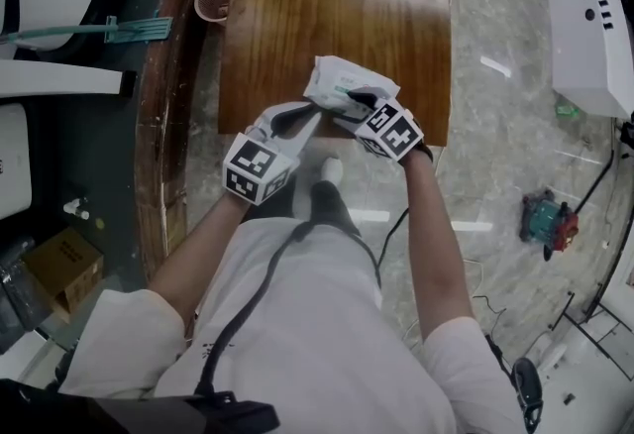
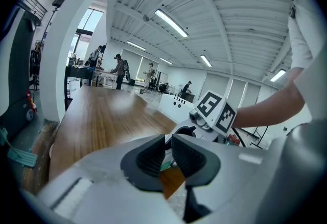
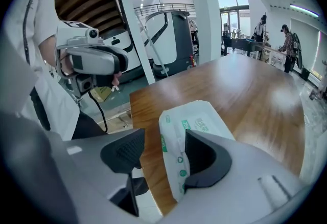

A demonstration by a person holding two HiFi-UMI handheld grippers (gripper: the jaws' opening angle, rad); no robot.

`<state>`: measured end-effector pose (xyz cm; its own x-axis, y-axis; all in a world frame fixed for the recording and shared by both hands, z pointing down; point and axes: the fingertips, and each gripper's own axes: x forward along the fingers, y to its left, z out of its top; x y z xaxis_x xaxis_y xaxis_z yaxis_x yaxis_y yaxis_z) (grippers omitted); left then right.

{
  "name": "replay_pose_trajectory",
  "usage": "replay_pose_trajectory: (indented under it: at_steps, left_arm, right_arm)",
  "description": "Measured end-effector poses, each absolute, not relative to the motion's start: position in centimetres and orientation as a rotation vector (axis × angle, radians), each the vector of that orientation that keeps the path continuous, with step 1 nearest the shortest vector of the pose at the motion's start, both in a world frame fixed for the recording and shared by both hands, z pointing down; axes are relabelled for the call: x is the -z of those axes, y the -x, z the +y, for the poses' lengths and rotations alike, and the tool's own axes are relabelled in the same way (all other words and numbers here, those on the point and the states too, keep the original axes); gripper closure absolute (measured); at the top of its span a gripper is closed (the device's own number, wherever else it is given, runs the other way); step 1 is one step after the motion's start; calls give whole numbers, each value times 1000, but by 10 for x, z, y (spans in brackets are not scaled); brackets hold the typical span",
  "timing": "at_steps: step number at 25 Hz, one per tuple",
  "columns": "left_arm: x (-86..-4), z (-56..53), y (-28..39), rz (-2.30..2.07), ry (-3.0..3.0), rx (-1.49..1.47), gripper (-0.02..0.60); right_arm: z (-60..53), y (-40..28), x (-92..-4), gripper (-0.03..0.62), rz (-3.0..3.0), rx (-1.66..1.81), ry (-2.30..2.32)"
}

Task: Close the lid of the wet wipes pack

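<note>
On wood table (image 1: 297, 6), crinkly wet wipes pack (image 1: 342, 80) — left gripper (image 2: 168, 147) pinches its edge (right gripper (image 3: 163, 142) jaws apart).

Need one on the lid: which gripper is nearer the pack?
Right. The right gripper has the wet wipes pack edge between open jaws; the left gripper, jaws nearly together, sits beside it.

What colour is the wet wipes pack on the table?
The wet wipes pack is white with green print. It shows best in the right gripper view.
</note>
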<state>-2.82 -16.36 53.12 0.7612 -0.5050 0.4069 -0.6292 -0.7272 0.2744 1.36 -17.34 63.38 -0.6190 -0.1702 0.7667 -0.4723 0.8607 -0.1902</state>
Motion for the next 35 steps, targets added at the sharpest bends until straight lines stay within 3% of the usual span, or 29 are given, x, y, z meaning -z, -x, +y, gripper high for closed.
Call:
replay_pose_trajectory:
  at_steps: [11, 12, 15, 16, 18, 24, 35]
  left_arm:
    - [-514, -165, 30, -869, -2591, -412, 532]
    - [-511, -165, 30, -869, -2595, -408, 532]
    - [-500, -167, 30, -882, -2605, -391, 535]
    - [-496, -167, 29, -888, -2610, -382, 545]
    - [-486, -169, 27, -899, -2620, -360, 576]
    - [-454, -175, 23, -920, -2646, -295, 578]
    - [-392, -189, 29, -984, -2728, -194, 580]
  right_arm:
    - [-178, -12, -629, 335, -2258, -539, -573]
    - [-180, -13, -622, 349, -2285, -536, -612]
    - [-186, -20, -596, 507, -2371, -527, -750]
    - [-187, -22, -587, 523, -2398, -538, -788]
    - [-185, -27, -570, 523, -2447, -568, -854]
    - [-176, -43, -512, 581, -2581, -546, -1093]
    - [-164, -79, -398, 585, -2729, -397, -1492]
